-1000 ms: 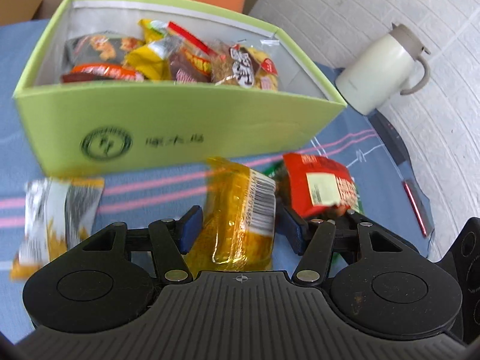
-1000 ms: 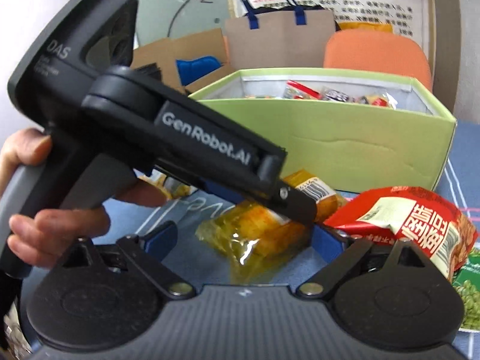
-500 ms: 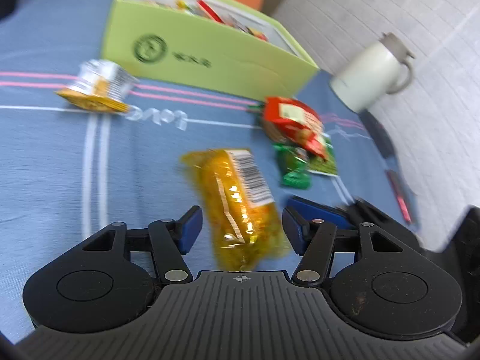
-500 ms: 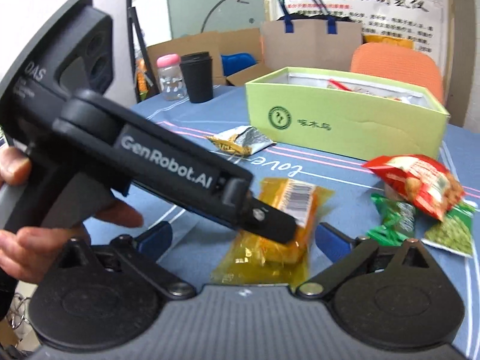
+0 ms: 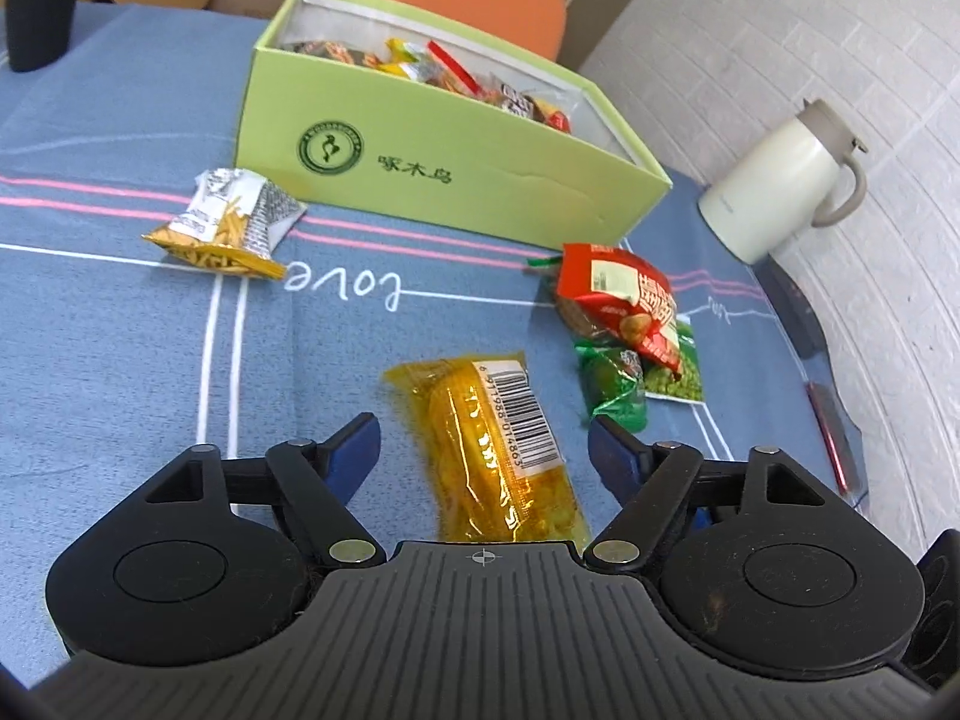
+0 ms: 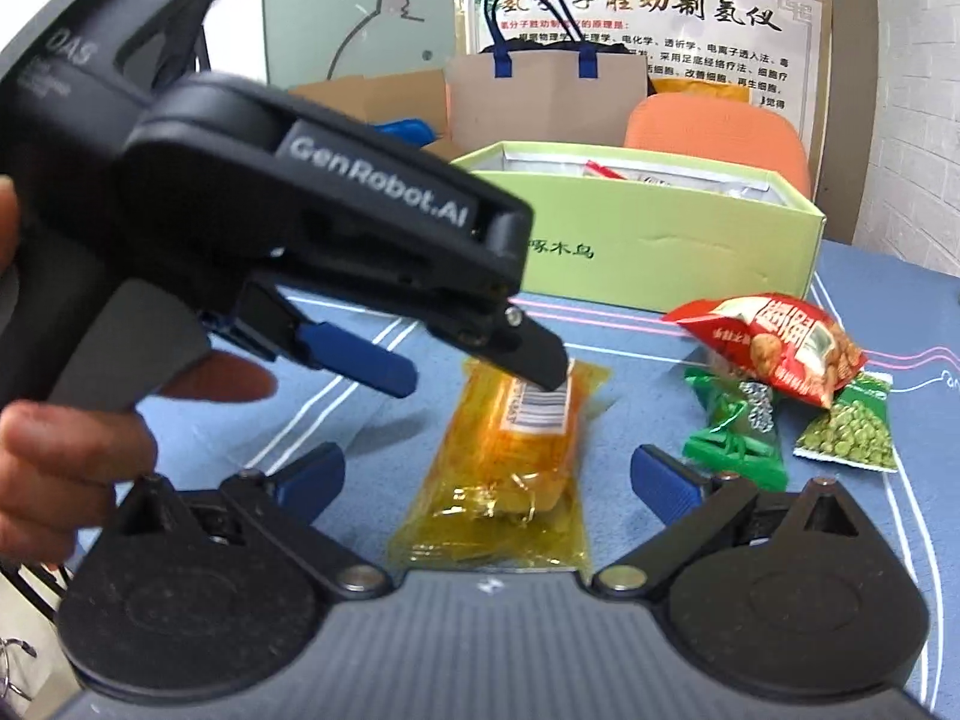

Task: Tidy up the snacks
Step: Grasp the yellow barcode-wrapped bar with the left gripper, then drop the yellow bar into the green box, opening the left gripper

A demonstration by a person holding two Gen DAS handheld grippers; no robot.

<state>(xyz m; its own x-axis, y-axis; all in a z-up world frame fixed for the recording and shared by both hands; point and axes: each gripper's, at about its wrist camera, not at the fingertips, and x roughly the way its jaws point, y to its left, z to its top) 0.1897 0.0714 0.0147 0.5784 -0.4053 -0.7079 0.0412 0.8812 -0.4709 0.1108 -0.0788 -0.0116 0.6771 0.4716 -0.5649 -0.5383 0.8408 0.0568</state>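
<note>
The left gripper jaws are opening around the yellow packet, not touching it. The right gripper jaws stand wide, empty. The packet lies on the tabletop.

My left gripper hangs over the table, jaws opening, the yellow snack pack lying loose between them, untouched.

Blue-clothed table carries green box, yellow packet, silver packet, red packet, white jug
</note>
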